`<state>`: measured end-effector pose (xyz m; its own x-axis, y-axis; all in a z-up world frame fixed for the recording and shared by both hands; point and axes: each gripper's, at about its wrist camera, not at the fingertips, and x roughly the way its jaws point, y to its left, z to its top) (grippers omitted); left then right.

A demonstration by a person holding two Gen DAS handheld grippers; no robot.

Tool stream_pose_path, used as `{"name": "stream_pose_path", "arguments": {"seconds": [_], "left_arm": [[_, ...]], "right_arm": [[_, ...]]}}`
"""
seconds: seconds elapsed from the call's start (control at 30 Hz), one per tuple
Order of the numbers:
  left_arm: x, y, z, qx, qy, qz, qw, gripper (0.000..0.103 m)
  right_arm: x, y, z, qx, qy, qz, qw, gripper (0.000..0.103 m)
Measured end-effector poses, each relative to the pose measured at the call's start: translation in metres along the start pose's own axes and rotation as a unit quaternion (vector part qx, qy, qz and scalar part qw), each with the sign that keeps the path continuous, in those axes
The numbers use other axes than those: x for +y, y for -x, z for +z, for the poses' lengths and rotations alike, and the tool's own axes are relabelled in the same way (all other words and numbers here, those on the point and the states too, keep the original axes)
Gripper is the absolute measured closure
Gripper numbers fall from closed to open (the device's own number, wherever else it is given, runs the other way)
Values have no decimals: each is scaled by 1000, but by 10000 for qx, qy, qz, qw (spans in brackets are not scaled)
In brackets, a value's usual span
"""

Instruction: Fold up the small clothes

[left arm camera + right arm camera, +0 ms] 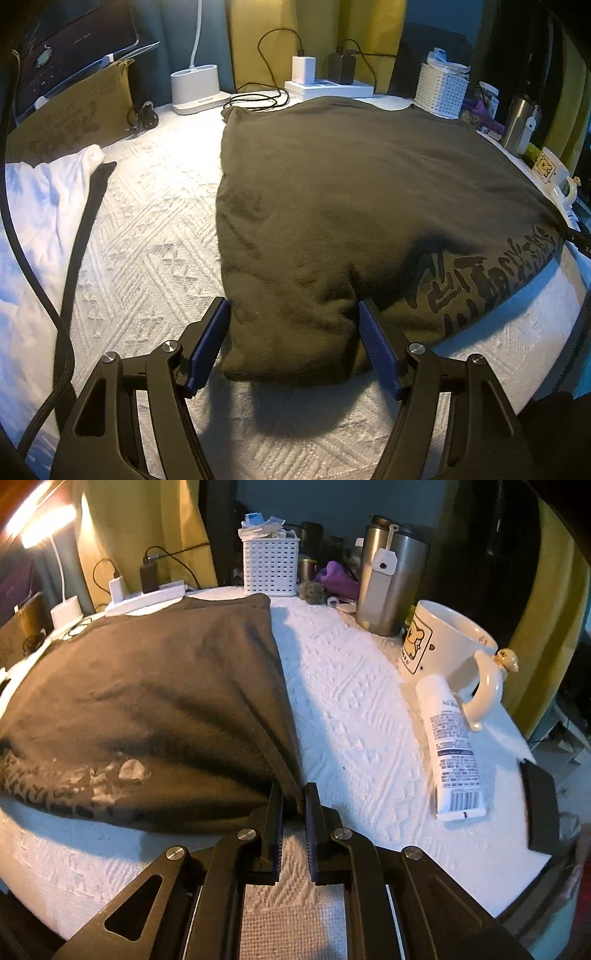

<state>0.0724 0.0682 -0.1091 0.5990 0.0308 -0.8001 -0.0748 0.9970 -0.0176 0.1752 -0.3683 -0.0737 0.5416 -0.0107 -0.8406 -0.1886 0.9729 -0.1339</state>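
Note:
A dark olive T-shirt [332, 206] with black print lies folded on the white textured cloth [147, 236]. My left gripper [293, 306] is open, its blue pads either side of the shirt's near left corner. In the right wrist view the same shirt [155, 686] lies to the left. My right gripper [293, 794] is shut on the shirt's near right corner, pinching the edge just above the cloth [351, 709].
A white garment [33, 221] lies at the left. At the back stand a lamp base [197, 90], a power strip with chargers [328, 86] and a white basket [271, 566]. A steel tumbler [391, 583], a mug [447, 642] and a tube [452, 749] are at right.

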Motion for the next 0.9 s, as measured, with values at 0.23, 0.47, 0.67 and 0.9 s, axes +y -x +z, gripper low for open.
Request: {"name": "stream_pose_path", "arguments": {"seconds": [0.23, 0.47, 0.67, 0.9], "left_arm": [[-1, 7, -5, 3, -11, -31, 10000, 60], [-2, 16, -4, 53, 39, -205, 9998, 84], [11, 22, -7, 127, 211, -155, 9996, 84], [21, 24, -14, 165, 268, 37, 9995, 79]], "right_arm": [[4, 5, -6, 76, 263, -404, 9988, 74], [-7, 20, -2, -189, 11, -617, 9979, 43], [13, 30, 8, -656, -118, 73, 9978, 43], [36, -6, 5, -225, 55, 38, 9997, 43]]}}
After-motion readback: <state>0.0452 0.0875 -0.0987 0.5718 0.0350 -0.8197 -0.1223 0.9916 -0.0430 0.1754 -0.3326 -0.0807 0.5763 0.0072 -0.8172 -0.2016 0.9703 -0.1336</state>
